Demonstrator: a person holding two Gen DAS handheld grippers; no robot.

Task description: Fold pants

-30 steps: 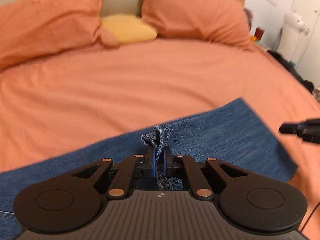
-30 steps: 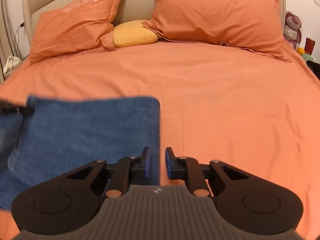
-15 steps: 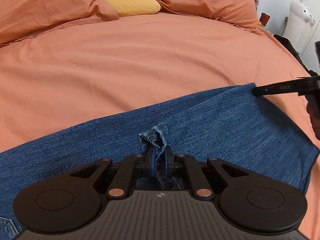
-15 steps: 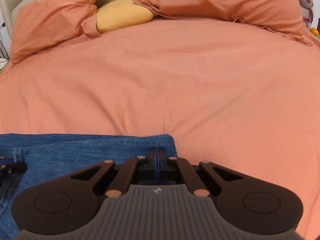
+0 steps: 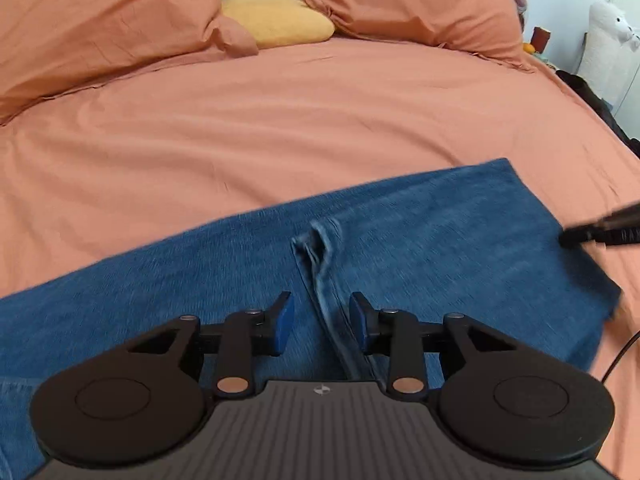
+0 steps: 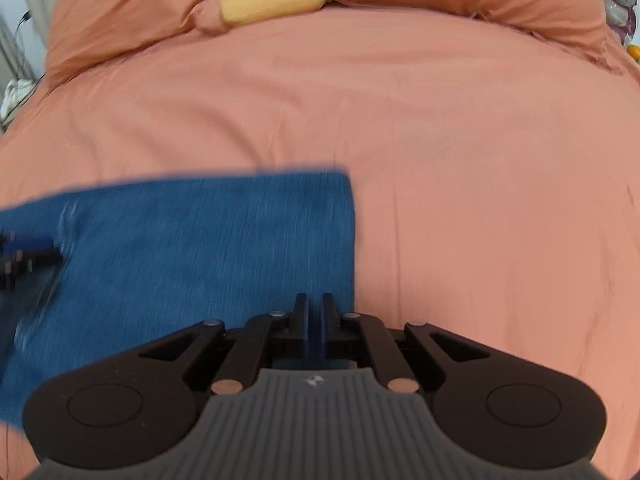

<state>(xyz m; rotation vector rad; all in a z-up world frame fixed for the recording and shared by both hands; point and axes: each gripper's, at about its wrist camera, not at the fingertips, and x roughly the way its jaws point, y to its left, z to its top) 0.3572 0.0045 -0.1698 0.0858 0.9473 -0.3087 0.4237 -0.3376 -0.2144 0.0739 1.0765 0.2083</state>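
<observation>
Blue denim pants (image 5: 420, 240) lie spread across the orange bed sheet (image 5: 280, 128). My left gripper (image 5: 322, 322) is open above them, its blue pads on either side of a raised seam ridge (image 5: 320, 248). My right gripper (image 6: 314, 314) has its jaws almost together at the pants' right edge (image 6: 224, 240); blue shows between them, but a grip on the denim is unclear. The right gripper's tip (image 5: 600, 230) shows at the right in the left wrist view. The left gripper (image 6: 24, 256) shows blurred at the left in the right wrist view.
Two orange pillows (image 5: 100, 32) and a yellow cushion (image 5: 276, 20) lie at the headboard. A white plush toy (image 5: 608, 44) and dark items stand off the bed's right side. A cable (image 6: 16, 88) hangs at the left bedside.
My left gripper has opened and let go of the bunched denim, which now lies as a ridge. The right gripper has lifted and drawn back a little.
</observation>
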